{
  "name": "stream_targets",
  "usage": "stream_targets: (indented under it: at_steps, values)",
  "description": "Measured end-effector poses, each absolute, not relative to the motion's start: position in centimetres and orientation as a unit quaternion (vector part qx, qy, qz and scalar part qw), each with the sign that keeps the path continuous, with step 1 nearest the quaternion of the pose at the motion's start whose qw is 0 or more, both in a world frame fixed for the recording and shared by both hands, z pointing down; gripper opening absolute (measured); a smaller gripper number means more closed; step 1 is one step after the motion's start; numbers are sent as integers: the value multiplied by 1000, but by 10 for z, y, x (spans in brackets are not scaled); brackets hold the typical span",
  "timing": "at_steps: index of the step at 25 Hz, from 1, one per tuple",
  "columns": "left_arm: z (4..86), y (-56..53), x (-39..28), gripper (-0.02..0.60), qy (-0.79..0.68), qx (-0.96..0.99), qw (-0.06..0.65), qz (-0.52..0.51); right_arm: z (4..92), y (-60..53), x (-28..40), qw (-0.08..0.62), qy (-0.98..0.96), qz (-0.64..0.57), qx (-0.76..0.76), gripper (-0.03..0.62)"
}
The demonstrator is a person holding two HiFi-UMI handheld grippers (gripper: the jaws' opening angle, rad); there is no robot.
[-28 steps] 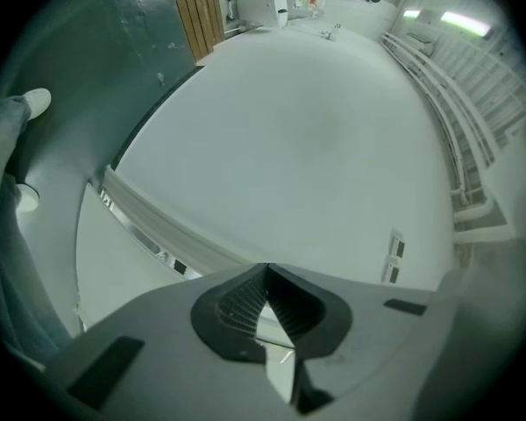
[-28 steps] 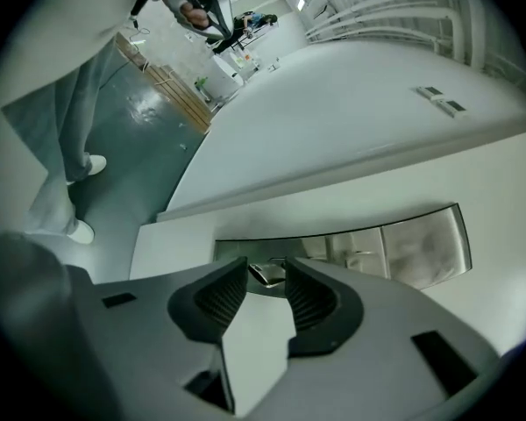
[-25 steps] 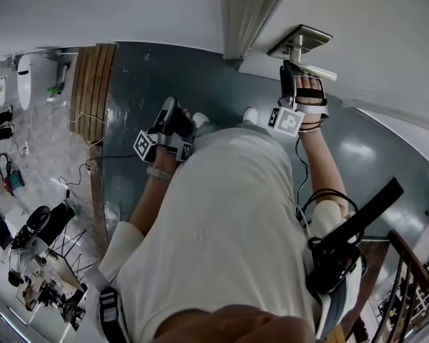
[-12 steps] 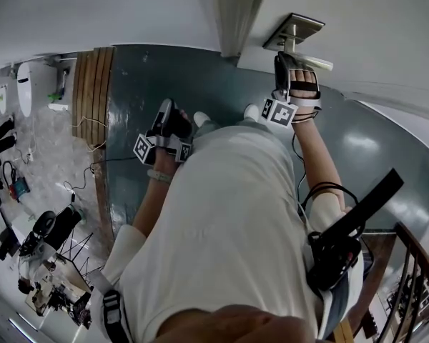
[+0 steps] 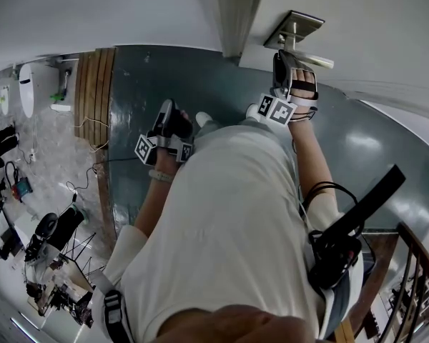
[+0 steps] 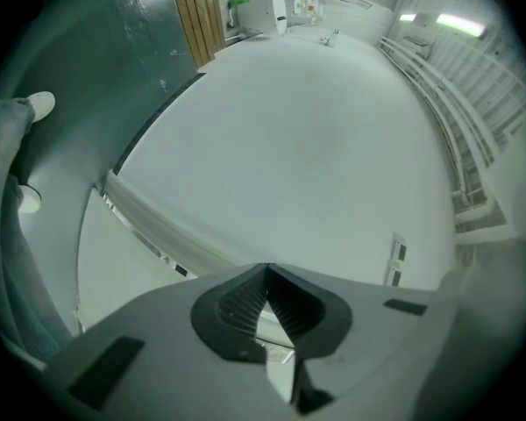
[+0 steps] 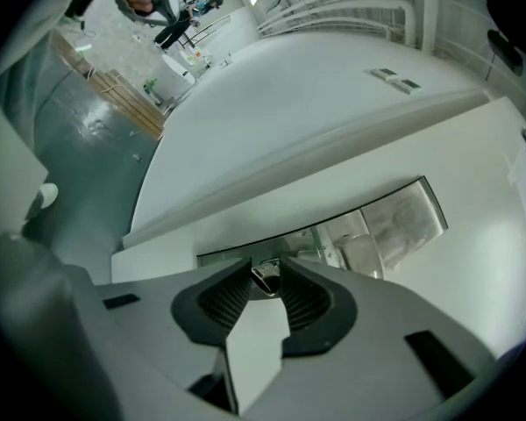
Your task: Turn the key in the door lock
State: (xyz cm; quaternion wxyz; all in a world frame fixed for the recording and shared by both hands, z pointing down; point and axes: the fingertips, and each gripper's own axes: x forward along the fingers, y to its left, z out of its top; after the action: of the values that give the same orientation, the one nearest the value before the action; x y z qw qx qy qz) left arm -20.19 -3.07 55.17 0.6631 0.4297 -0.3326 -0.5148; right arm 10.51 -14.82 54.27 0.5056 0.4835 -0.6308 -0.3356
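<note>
From the head view, the person in a white shirt holds the left gripper [image 5: 169, 110] low in front of the body over the glossy dark grey-green floor [image 5: 164, 70], well apart from the white door [image 5: 365, 20]. The right gripper [image 5: 282, 57] reaches up to the brushed silver rectangular lock plate [image 5: 294, 28] on that door, just under its pale lever handle [image 5: 316, 61]. The key itself is too small to pick out here. In the left gripper view, the left gripper [image 6: 266, 268] faces a bare white wall [image 6: 316, 147], and its ribbed dark pads meet at the tips with nothing between them. In the right gripper view, the right gripper [image 7: 266, 264] points at the lock plate [image 7: 394, 222]. Its jaws have just been closing, and they now sit clamped on the small metallic key [image 7: 263, 281] — the key's head fills the narrow gap between the two pad tips, right at the plate's lower edge.
</note>
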Motion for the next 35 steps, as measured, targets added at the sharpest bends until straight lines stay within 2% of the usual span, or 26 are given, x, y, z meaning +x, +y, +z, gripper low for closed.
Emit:
stream_targets:
  at_steps: [6, 7, 8, 12, 20, 28, 35]
  values:
    - [551, -31, -201, 8, -331, 428, 665, -515, 539, -150, 106, 482, -647, -295, 513, 103]
    - [551, -32, -201, 8, -331, 427, 665, -515, 538, -150, 107, 464, -659, -270, 527, 102]
    - [551, -32, -202, 8, -332, 427, 665, -515, 536, -151, 108, 438, -675, -235, 545, 65]
    - [552, -32, -202, 8, -333, 425, 666, -515, 531, -154, 114, 346, -718, -107, 595, 64]
    - [553, -32, -202, 8, -334, 425, 667, -513, 530, -155, 120, 207, -761, 59, 612, 64]
    - [553, -33, -201, 9, -333, 426, 669, -509, 533, -153, 128, -34, -754, 309, 579, 63]
    - [555, -32, -201, 9, -334, 426, 670, -508, 537, -150, 132, -265, -654, 519, 482, 61]
